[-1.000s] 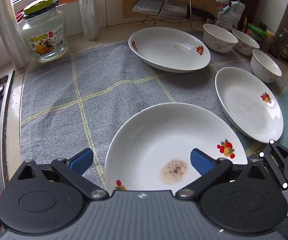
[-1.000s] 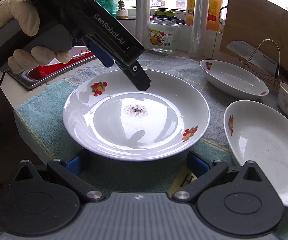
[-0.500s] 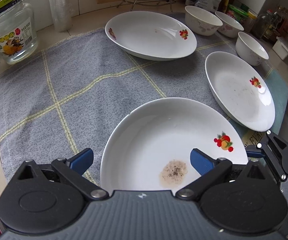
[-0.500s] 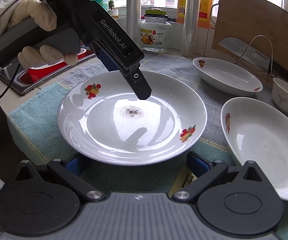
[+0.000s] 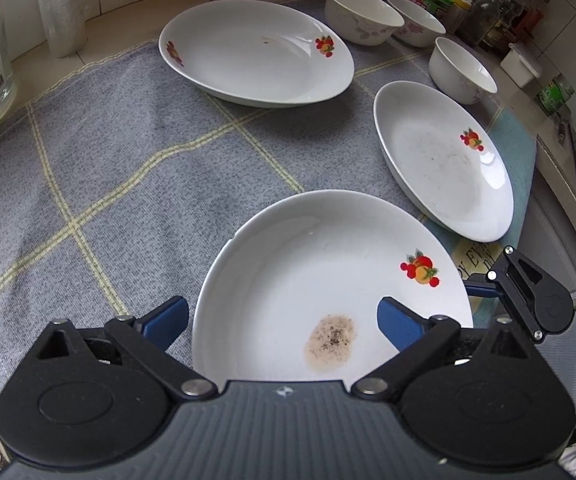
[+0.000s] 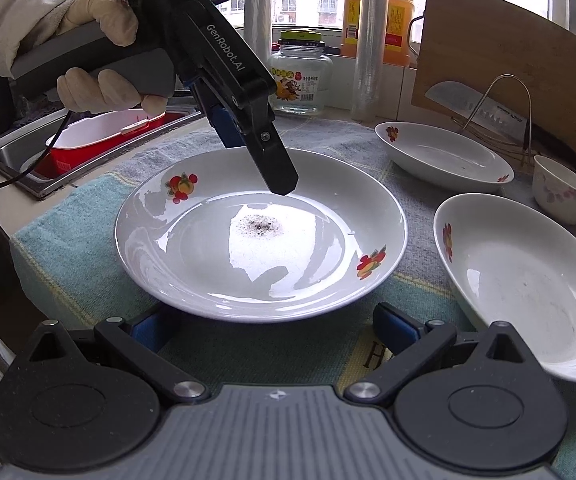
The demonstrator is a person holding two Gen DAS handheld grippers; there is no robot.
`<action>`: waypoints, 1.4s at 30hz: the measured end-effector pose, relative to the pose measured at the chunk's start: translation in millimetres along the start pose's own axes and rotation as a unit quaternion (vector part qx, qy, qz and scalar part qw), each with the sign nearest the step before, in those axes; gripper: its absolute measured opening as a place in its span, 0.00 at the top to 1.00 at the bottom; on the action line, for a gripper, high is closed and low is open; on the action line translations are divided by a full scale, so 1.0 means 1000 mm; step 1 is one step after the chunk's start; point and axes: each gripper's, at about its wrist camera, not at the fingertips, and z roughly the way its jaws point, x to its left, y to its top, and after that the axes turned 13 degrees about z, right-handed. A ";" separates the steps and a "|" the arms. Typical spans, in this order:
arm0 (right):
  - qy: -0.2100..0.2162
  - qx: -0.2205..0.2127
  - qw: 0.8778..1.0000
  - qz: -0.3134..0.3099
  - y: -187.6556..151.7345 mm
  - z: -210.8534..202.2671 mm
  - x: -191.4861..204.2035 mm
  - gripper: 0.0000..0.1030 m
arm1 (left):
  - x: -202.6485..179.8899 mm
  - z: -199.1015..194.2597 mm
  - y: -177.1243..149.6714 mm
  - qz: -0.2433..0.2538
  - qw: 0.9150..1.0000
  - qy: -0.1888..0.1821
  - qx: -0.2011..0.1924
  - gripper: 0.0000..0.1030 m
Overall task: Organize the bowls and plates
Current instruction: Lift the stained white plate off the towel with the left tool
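Both grippers gaping, gripping nothing | you're straddling the soiled plate (image 5: 328, 280) rim with your left gripper (image 5: 283, 320) | your right gripper (image 6: 275, 324) is facing its opposite edge, finger beneath rim | plate sitting on towel (image 5: 107, 160)

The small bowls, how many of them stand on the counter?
3, in the left wrist view: two bowls side by side at the back, one nearer bowl beside the right plate. More may be hidden.

A home kitchen: a steel sink (image 6: 15, 152) at the left, a cooking-oil jug (image 6: 396, 12) on the windowsill, a cleaver (image 6: 488, 114) against a cutting board (image 6: 508, 52).
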 end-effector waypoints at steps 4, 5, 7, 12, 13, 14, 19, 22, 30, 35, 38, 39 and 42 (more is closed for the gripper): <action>0.000 0.001 1.000 -0.002 0.000 0.000 0.000 0.00 | 0.002 0.002 0.002 0.014 1.000 -0.021 0.008 0.13; 0.000 0.001 1.000 -0.003 0.000 0.000 0.000 0.00 | 0.004 0.002 0.002 0.015 1.000 -0.025 0.011 0.16; 0.001 0.000 1.000 -0.005 0.000 0.000 0.000 0.00 | 0.008 0.003 0.002 0.011 0.999 -0.035 0.014 0.19; 0.005 0.000 1.000 -0.018 0.001 0.001 0.002 0.00 | 0.015 0.003 0.003 0.006 0.998 -0.058 0.017 0.21; 0.006 0.001 1.000 -0.018 0.001 0.001 0.002 0.00 | 0.016 0.003 0.003 0.005 0.998 -0.062 0.018 0.21; 0.007 0.003 1.000 -0.019 0.002 0.002 0.001 0.00 | 0.017 0.004 0.003 0.005 0.998 -0.065 0.019 0.21; 0.011 0.009 1.000 -0.025 0.004 0.003 0.001 0.00 | 0.019 0.007 0.004 0.008 0.997 -0.076 0.024 0.21; 0.012 0.012 1.000 -0.026 0.005 0.004 0.001 0.00 | 0.020 0.008 0.002 0.004 0.996 -0.081 0.026 0.21; 0.015 0.018 0.999 -0.041 0.009 0.007 0.004 0.00 | 0.021 0.009 0.002 0.002 0.996 -0.090 0.028 0.21; 0.018 0.022 0.999 -0.041 0.010 0.007 0.003 0.00 | 0.022 0.009 0.003 0.004 0.995 -0.091 0.033 0.21; 0.018 0.024 0.999 -0.039 0.011 0.008 0.003 0.00 | 0.021 0.010 0.004 0.004 0.995 -0.092 0.035 0.21; 0.019 0.025 0.999 -0.038 0.011 0.008 0.003 0.00 | 0.021 0.011 0.005 0.004 0.995 -0.092 0.036 0.21; 0.019 0.026 0.999 -0.038 0.011 0.009 0.003 0.00 | 0.021 0.013 0.006 0.006 0.995 -0.091 0.038 0.21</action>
